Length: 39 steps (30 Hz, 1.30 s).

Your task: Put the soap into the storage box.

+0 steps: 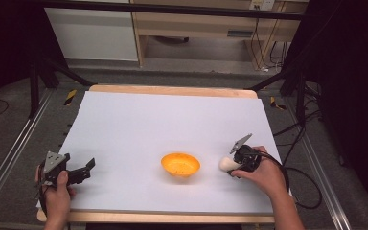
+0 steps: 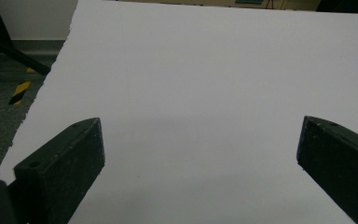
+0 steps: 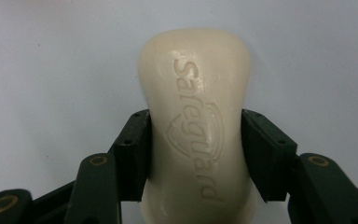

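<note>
**A:** Two hand-held grippers on this one. What's the right hand-held gripper (image 1: 233,165) doing?

**B:** It's clamped on a cream soap bar (image 3: 196,126). The gripper view has both pads pressed flat against its long sides, with the embossed lettering facing the camera. No gap either side, so that's a real grip.

**A:** And where's the soap sitting overall?

**B:** Near the right edge of the white-covered table (image 1: 139,124), just beside the orange bowl (image 1: 180,164) but not touching it. The bowl's roughly in the middle, toward the person's side.

**A:** Left one?

**B:** The left hand-held gripper (image 1: 79,171) is at the near left corner, jaws spread wide, just bare white sheet between them.
</note>
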{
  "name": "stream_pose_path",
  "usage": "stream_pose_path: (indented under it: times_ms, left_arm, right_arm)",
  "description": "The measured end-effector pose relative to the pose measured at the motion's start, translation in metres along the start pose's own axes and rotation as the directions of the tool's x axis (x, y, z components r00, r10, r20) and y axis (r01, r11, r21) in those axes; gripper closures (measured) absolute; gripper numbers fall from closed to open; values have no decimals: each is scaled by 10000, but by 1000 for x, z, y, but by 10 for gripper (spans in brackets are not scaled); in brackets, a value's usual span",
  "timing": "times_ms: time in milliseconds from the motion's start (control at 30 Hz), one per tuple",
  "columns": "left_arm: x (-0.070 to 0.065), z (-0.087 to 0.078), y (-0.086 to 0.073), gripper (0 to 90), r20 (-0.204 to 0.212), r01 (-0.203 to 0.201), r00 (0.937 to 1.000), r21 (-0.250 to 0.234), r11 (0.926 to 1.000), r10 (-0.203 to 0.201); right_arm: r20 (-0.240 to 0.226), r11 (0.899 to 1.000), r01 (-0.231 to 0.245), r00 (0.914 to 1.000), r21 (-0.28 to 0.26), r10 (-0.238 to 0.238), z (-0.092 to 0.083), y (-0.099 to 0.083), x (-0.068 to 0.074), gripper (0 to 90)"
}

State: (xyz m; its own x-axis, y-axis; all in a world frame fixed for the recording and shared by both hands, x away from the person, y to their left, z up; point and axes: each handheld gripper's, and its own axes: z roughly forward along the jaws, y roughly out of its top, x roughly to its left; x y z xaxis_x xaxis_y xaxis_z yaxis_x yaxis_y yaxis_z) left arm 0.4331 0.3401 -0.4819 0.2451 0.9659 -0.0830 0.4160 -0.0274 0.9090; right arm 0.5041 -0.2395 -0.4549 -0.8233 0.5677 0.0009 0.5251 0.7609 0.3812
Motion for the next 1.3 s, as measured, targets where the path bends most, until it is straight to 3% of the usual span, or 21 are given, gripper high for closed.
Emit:
stream_pose_path:
  times_ms: [267, 433, 567, 700, 1300]
  left_arm:
    - [0, 0, 0, 3, 15, 0, 10000, 10, 10000, 0]
    - [0, 0, 0, 3, 40, 35, 10000, 0, 10000, -35]
    - [0, 1, 0, 3, 43, -5, 10000, 64, 10000, 5]
    - [0, 1, 0, 3, 70, 14, 10000, 63, 10000, -14]
    - [1, 1, 1, 3, 84, 43, 10000, 136, 9999, -44]
  right_arm:
    - [36, 9998, -220, 9998, 36, 220, 0, 2, 0, 481]
    - [-233, 9990, -371, 9991, -243, 365, -2, -1, -3, 493]
    - [-127, 9994, -191, 9997, -289, 187, -3, -2, -2, 496]
    - [-118, 9971, -528, 9986, -545, 523, -7, -3, -2, 496]
    - [-317, 9963, -94, 9995, -856, 67, -18, 21, 7, 496]
